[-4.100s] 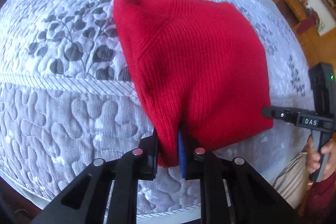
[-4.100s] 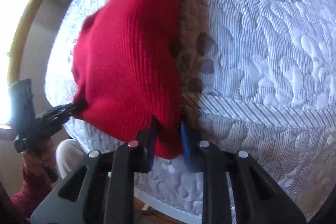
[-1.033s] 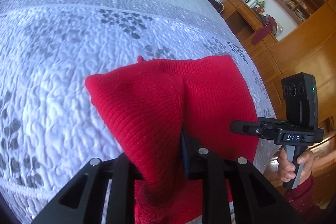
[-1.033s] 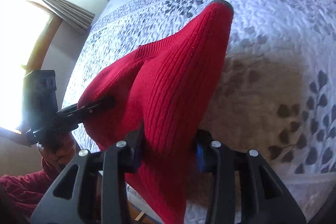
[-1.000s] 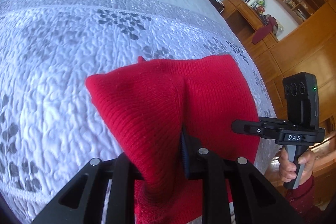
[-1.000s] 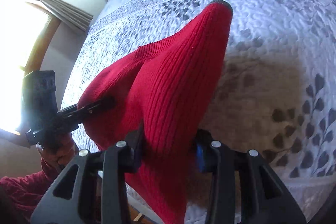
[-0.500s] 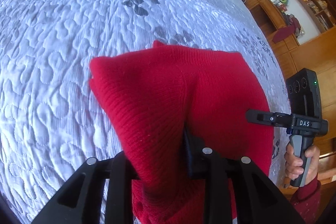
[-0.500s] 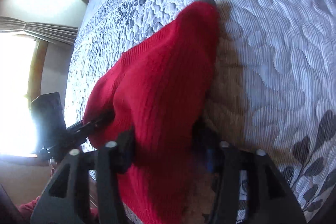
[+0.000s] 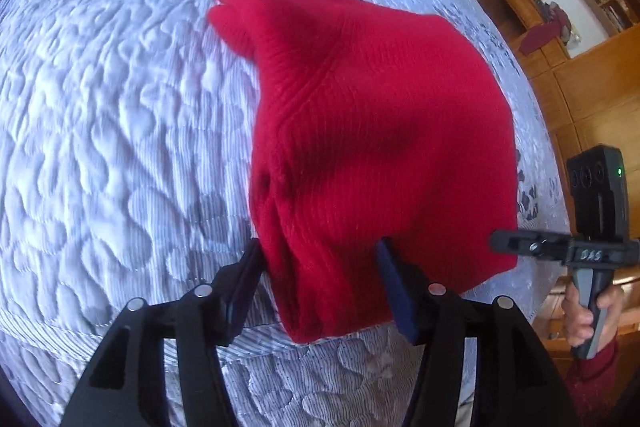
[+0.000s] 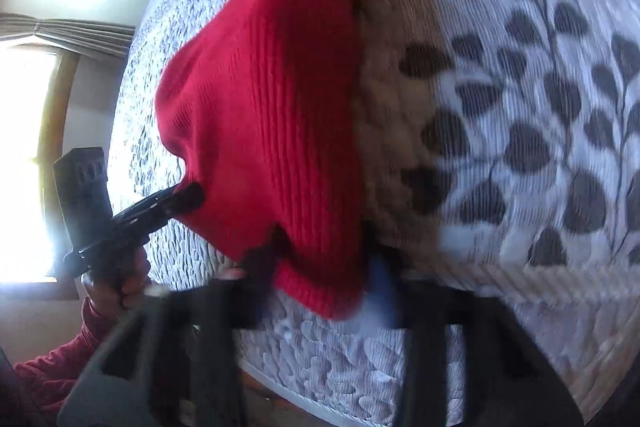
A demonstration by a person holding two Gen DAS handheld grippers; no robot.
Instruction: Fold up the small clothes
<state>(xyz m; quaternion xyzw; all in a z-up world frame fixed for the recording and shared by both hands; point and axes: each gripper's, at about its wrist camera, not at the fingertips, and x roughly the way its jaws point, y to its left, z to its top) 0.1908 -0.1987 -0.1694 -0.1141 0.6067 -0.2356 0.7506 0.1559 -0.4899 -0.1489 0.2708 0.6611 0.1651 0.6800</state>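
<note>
A red ribbed knit garment (image 9: 372,131) lies folded on the quilted bed cover (image 9: 100,131). My left gripper (image 9: 320,279) is open, its jaws spread on either side of the garment's near left corner. In the right wrist view the garment (image 10: 280,99) fills the left centre. My right gripper (image 10: 324,291) is blurred and open, its jaws astride the garment's near right corner. The right gripper also shows in the left wrist view (image 9: 560,251), at the garment's right edge. The left gripper shows in the right wrist view (image 10: 168,203), touching the garment's left edge.
The bed's near edge (image 9: 320,387) runs just below the garment. Wooden cabinets and shelves (image 9: 560,27) stand to the right of the bed. A bright window with a curtain (image 10: 36,107) is at the left. The quilt bears a grey leaf print (image 10: 540,131).
Both grippers have lowered the garment's near edge onto the bed and opened; half a second ago each was shut on red cloth. The garment now lies flatter.
</note>
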